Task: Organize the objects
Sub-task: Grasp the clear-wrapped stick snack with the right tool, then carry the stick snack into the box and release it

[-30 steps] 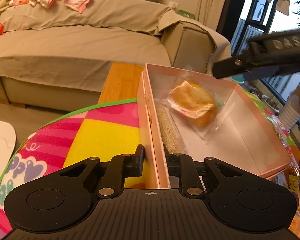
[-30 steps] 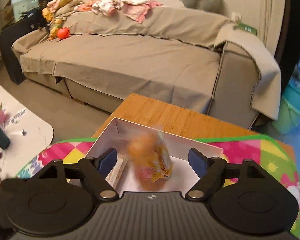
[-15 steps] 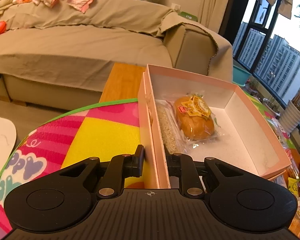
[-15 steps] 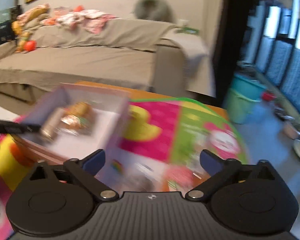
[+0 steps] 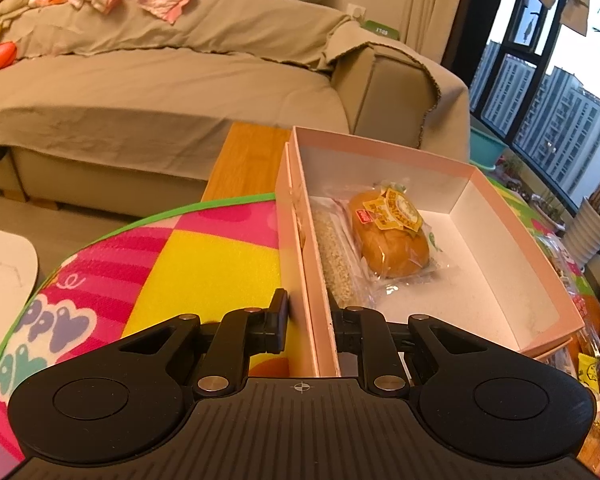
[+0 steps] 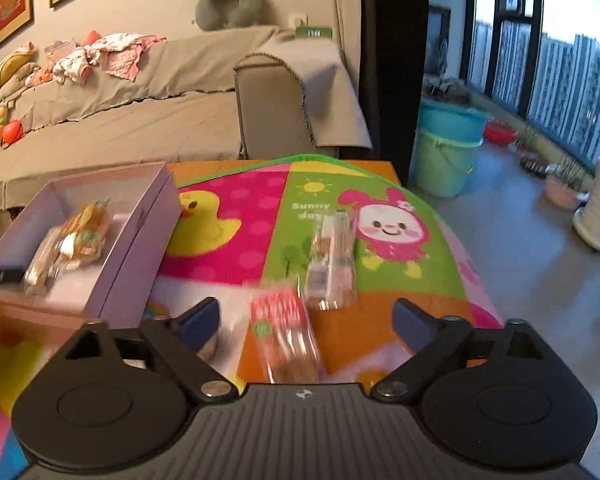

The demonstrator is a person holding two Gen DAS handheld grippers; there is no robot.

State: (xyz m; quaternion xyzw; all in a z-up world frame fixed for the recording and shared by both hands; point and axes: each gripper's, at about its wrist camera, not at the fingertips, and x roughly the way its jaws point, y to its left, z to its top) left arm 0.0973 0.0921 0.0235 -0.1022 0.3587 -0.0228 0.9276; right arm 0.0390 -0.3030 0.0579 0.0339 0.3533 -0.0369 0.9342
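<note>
From your left wrist view, your left hand-held gripper (image 5: pixel 309 320) pinches the near wall of the pink box (image 5: pixel 512 240), which holds a wrapped bun (image 5: pixel 388 236). Only your right wrist view shows two blurred snack packets (image 6: pixel 288 336) on the bench's play mat (image 6: pixel 252 220); your right hand-held gripper (image 6: pixel 306 318) is spread wide over them, holding nothing.

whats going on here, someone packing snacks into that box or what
Pretty much. The left gripper is shut on the near wall of the pink box, steadying it. Inside lie a wrapped bun and a sesame bar packet. The right gripper is open over the play mat, hovering above a red snack packet and a clear one.
</note>
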